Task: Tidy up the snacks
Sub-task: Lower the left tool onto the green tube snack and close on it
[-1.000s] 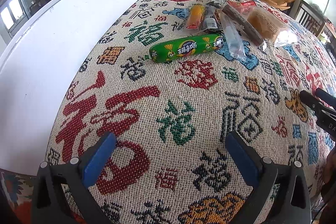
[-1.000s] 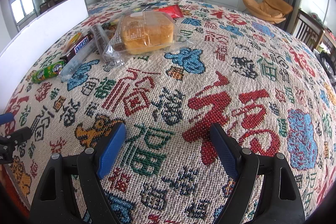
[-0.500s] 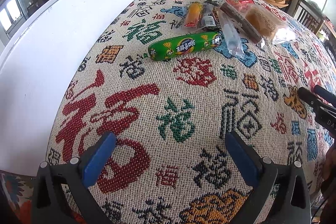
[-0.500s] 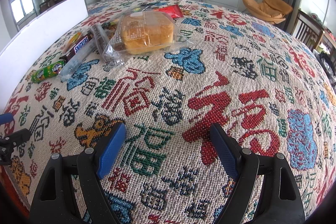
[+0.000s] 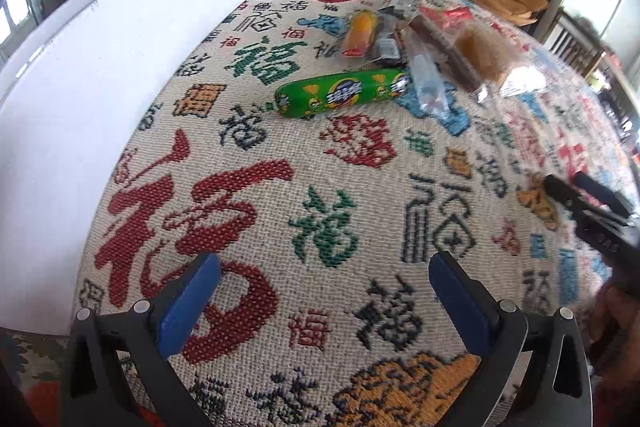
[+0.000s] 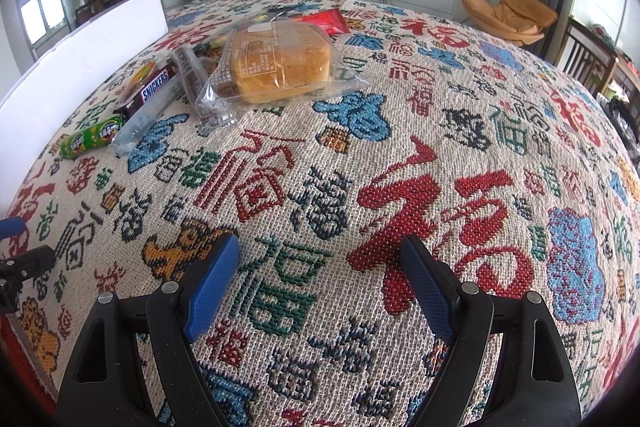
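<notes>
Left gripper [image 5: 324, 287] edged closer toward green sausage snack [image 5: 344, 93]; right gripper [image 6: 320, 263] unmoved. Both jaws spread, empty. Snacks piled mid-tablecloth [image 6: 400, 155], beside white box [image 5: 100, 87]. Step: approach. Next: straddle sausage, clamp.

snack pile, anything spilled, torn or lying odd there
Nothing looks spilled or torn. The snacks lie in a loose overlapping heap: the bread bag rests partly on a clear packet, and the Snickers sits between the green sausage and the rest. All wrappers look sealed.
</notes>
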A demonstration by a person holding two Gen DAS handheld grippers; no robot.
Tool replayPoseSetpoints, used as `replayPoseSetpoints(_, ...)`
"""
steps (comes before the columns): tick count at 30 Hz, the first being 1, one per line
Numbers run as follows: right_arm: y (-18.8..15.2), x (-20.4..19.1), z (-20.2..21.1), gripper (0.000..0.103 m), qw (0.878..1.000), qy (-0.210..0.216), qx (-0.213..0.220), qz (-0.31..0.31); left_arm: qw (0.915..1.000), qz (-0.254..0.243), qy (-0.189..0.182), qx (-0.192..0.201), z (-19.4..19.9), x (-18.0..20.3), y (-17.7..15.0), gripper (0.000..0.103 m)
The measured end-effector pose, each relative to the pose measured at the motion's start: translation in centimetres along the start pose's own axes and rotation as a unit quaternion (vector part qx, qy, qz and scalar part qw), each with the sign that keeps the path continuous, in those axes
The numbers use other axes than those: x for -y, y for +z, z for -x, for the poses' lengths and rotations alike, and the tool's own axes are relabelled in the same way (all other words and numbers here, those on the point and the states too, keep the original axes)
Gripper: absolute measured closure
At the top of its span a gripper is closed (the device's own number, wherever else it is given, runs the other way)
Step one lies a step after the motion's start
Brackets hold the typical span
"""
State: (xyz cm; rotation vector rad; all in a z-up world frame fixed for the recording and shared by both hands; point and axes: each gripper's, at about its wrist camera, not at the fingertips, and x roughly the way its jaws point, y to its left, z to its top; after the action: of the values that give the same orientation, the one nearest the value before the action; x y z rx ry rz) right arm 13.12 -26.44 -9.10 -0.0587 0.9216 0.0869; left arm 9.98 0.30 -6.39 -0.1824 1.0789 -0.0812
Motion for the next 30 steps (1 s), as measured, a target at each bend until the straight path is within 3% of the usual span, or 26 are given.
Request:
replayPoseSetpoints(2,0.0,0.0,0.0,0.018,1.000,0.000,0.000,0.000,0.9969,0.022,-0.076,-0.001,0.5,-1.2,0.4,0.000)
replayPoseSetpoints(3,0.0,0.0,0.0,0.018,1.000,0.000,0.000,0.000,0.9950,0.027,-0.096,-0.004,0.5,-1.7,1.0,0.000)
replayPoseSetpoints(4,0.0,0.0,0.0,0.018,1.000,0.000,0.000,0.000,0.9953,0.019,-0.094,-0.008,0.3,-1.9,1.8,0.000)
replayPoseSetpoints(6,0.0,0.0,-0.1,0.018,1.000,0.000,0.000,-0.001,0.9987,-0.023,-0.045,-0.001,0.3,-1.6,3.6,0.000)
replayPoseSetpoints(10,0.0,0.0,0.0,0.018,1.000,0.000,0.000,0.000,0.9924,-0.122,0.016,0.010,-0.8,-0.7,7.6,0.000)
replayPoseSetpoints(13,0.0,0.1,-0.1,0.018,1.000,0.001,0.000,-0.001,0.9848,-0.171,0.026,0.008,-2.5,0.5,9.9,0.000)
replayPoseSetpoints(16,0.0,0.1,-0.1,0.018,1.000,0.001,0.000,0.000,0.9831,-0.180,0.028,-0.020,-5.1,0.9,11.1,0.002)
replayPoseSetpoints(18,0.0,0.1,-0.1,0.018,1.000,0.001,0.000,-0.001,0.9831,-0.176,0.013,-0.047,-6.4,0.8,11.2,0.019)
replayPoseSetpoints(19,0.0,0.1,-0.1,0.018,1.000,0.001,0.000,-0.001,0.9838,-0.176,0.010,-0.035,-6.1,0.8,11.2,0.021)
replayPoseSetpoints(21,0.0,0.1,-0.1,0.018,1.000,0.001,0.000,-0.001,0.9844,-0.173,-0.002,-0.032,-5.6,0.8,10.7,0.045)
replayPoseSetpoints(24,-0.1,0.0,0.0,0.018,1.000,0.001,0.000,0.000,0.9886,-0.146,-0.014,-0.031,-4.2,0.7,9.3,0.068)
replayPoseSetpoints(26,0.0,0.0,-0.1,0.018,1.000,0.000,0.000,0.000,0.9922,-0.112,-0.041,-0.036,-3.4,0.4,7.8,0.075)
replayPoseSetpoints(30,0.0,0.0,-0.1,0.018,1.000,0.001,0.000,-0.001,0.9951,-0.070,-0.060,-0.038,-1.9,0.5,4.7,0.079)
